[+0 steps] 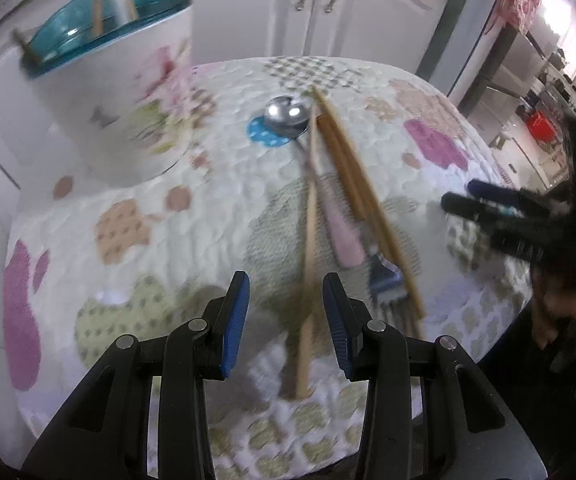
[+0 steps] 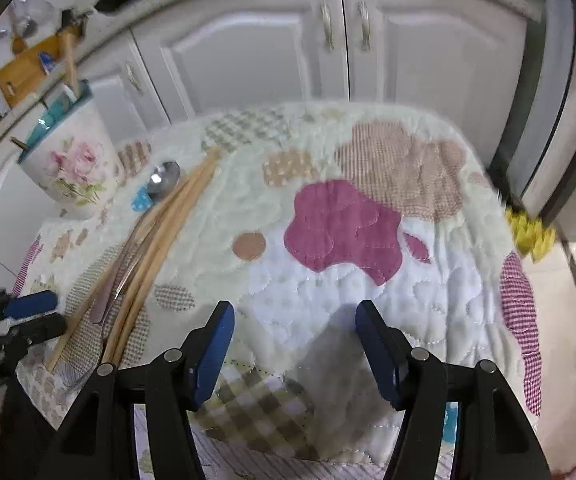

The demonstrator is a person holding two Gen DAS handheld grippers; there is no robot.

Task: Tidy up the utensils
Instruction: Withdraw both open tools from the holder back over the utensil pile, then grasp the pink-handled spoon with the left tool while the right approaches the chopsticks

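Loose utensils lie in a heap on the quilted cloth: a steel spoon (image 1: 286, 114) (image 2: 164, 178) with a pink handle, a blue-handled fork (image 1: 386, 280), and several wooden chopsticks (image 1: 348, 168) (image 2: 168, 232). My left gripper (image 1: 286, 300) (image 2: 56, 314) hovers low over the near end of the heap, open, with a single chopstick (image 1: 308, 248) running between its blue pads (image 1: 238, 304), which do not touch it. My right gripper (image 2: 296, 332) (image 1: 458, 194) is open and empty over bare cloth to the right of the heap. A white floral holder (image 1: 128, 92) (image 2: 70, 160) with a teal rim stands at the back left with chopsticks in it.
The quilted cloth (image 2: 348, 232) covers a small table whose edges drop off close on all sides. White cabinet doors (image 2: 288, 48) stand behind it. A cutting board (image 2: 28, 68) leans on the counter at the far left. Something yellow (image 2: 528, 236) lies on the floor at the right.
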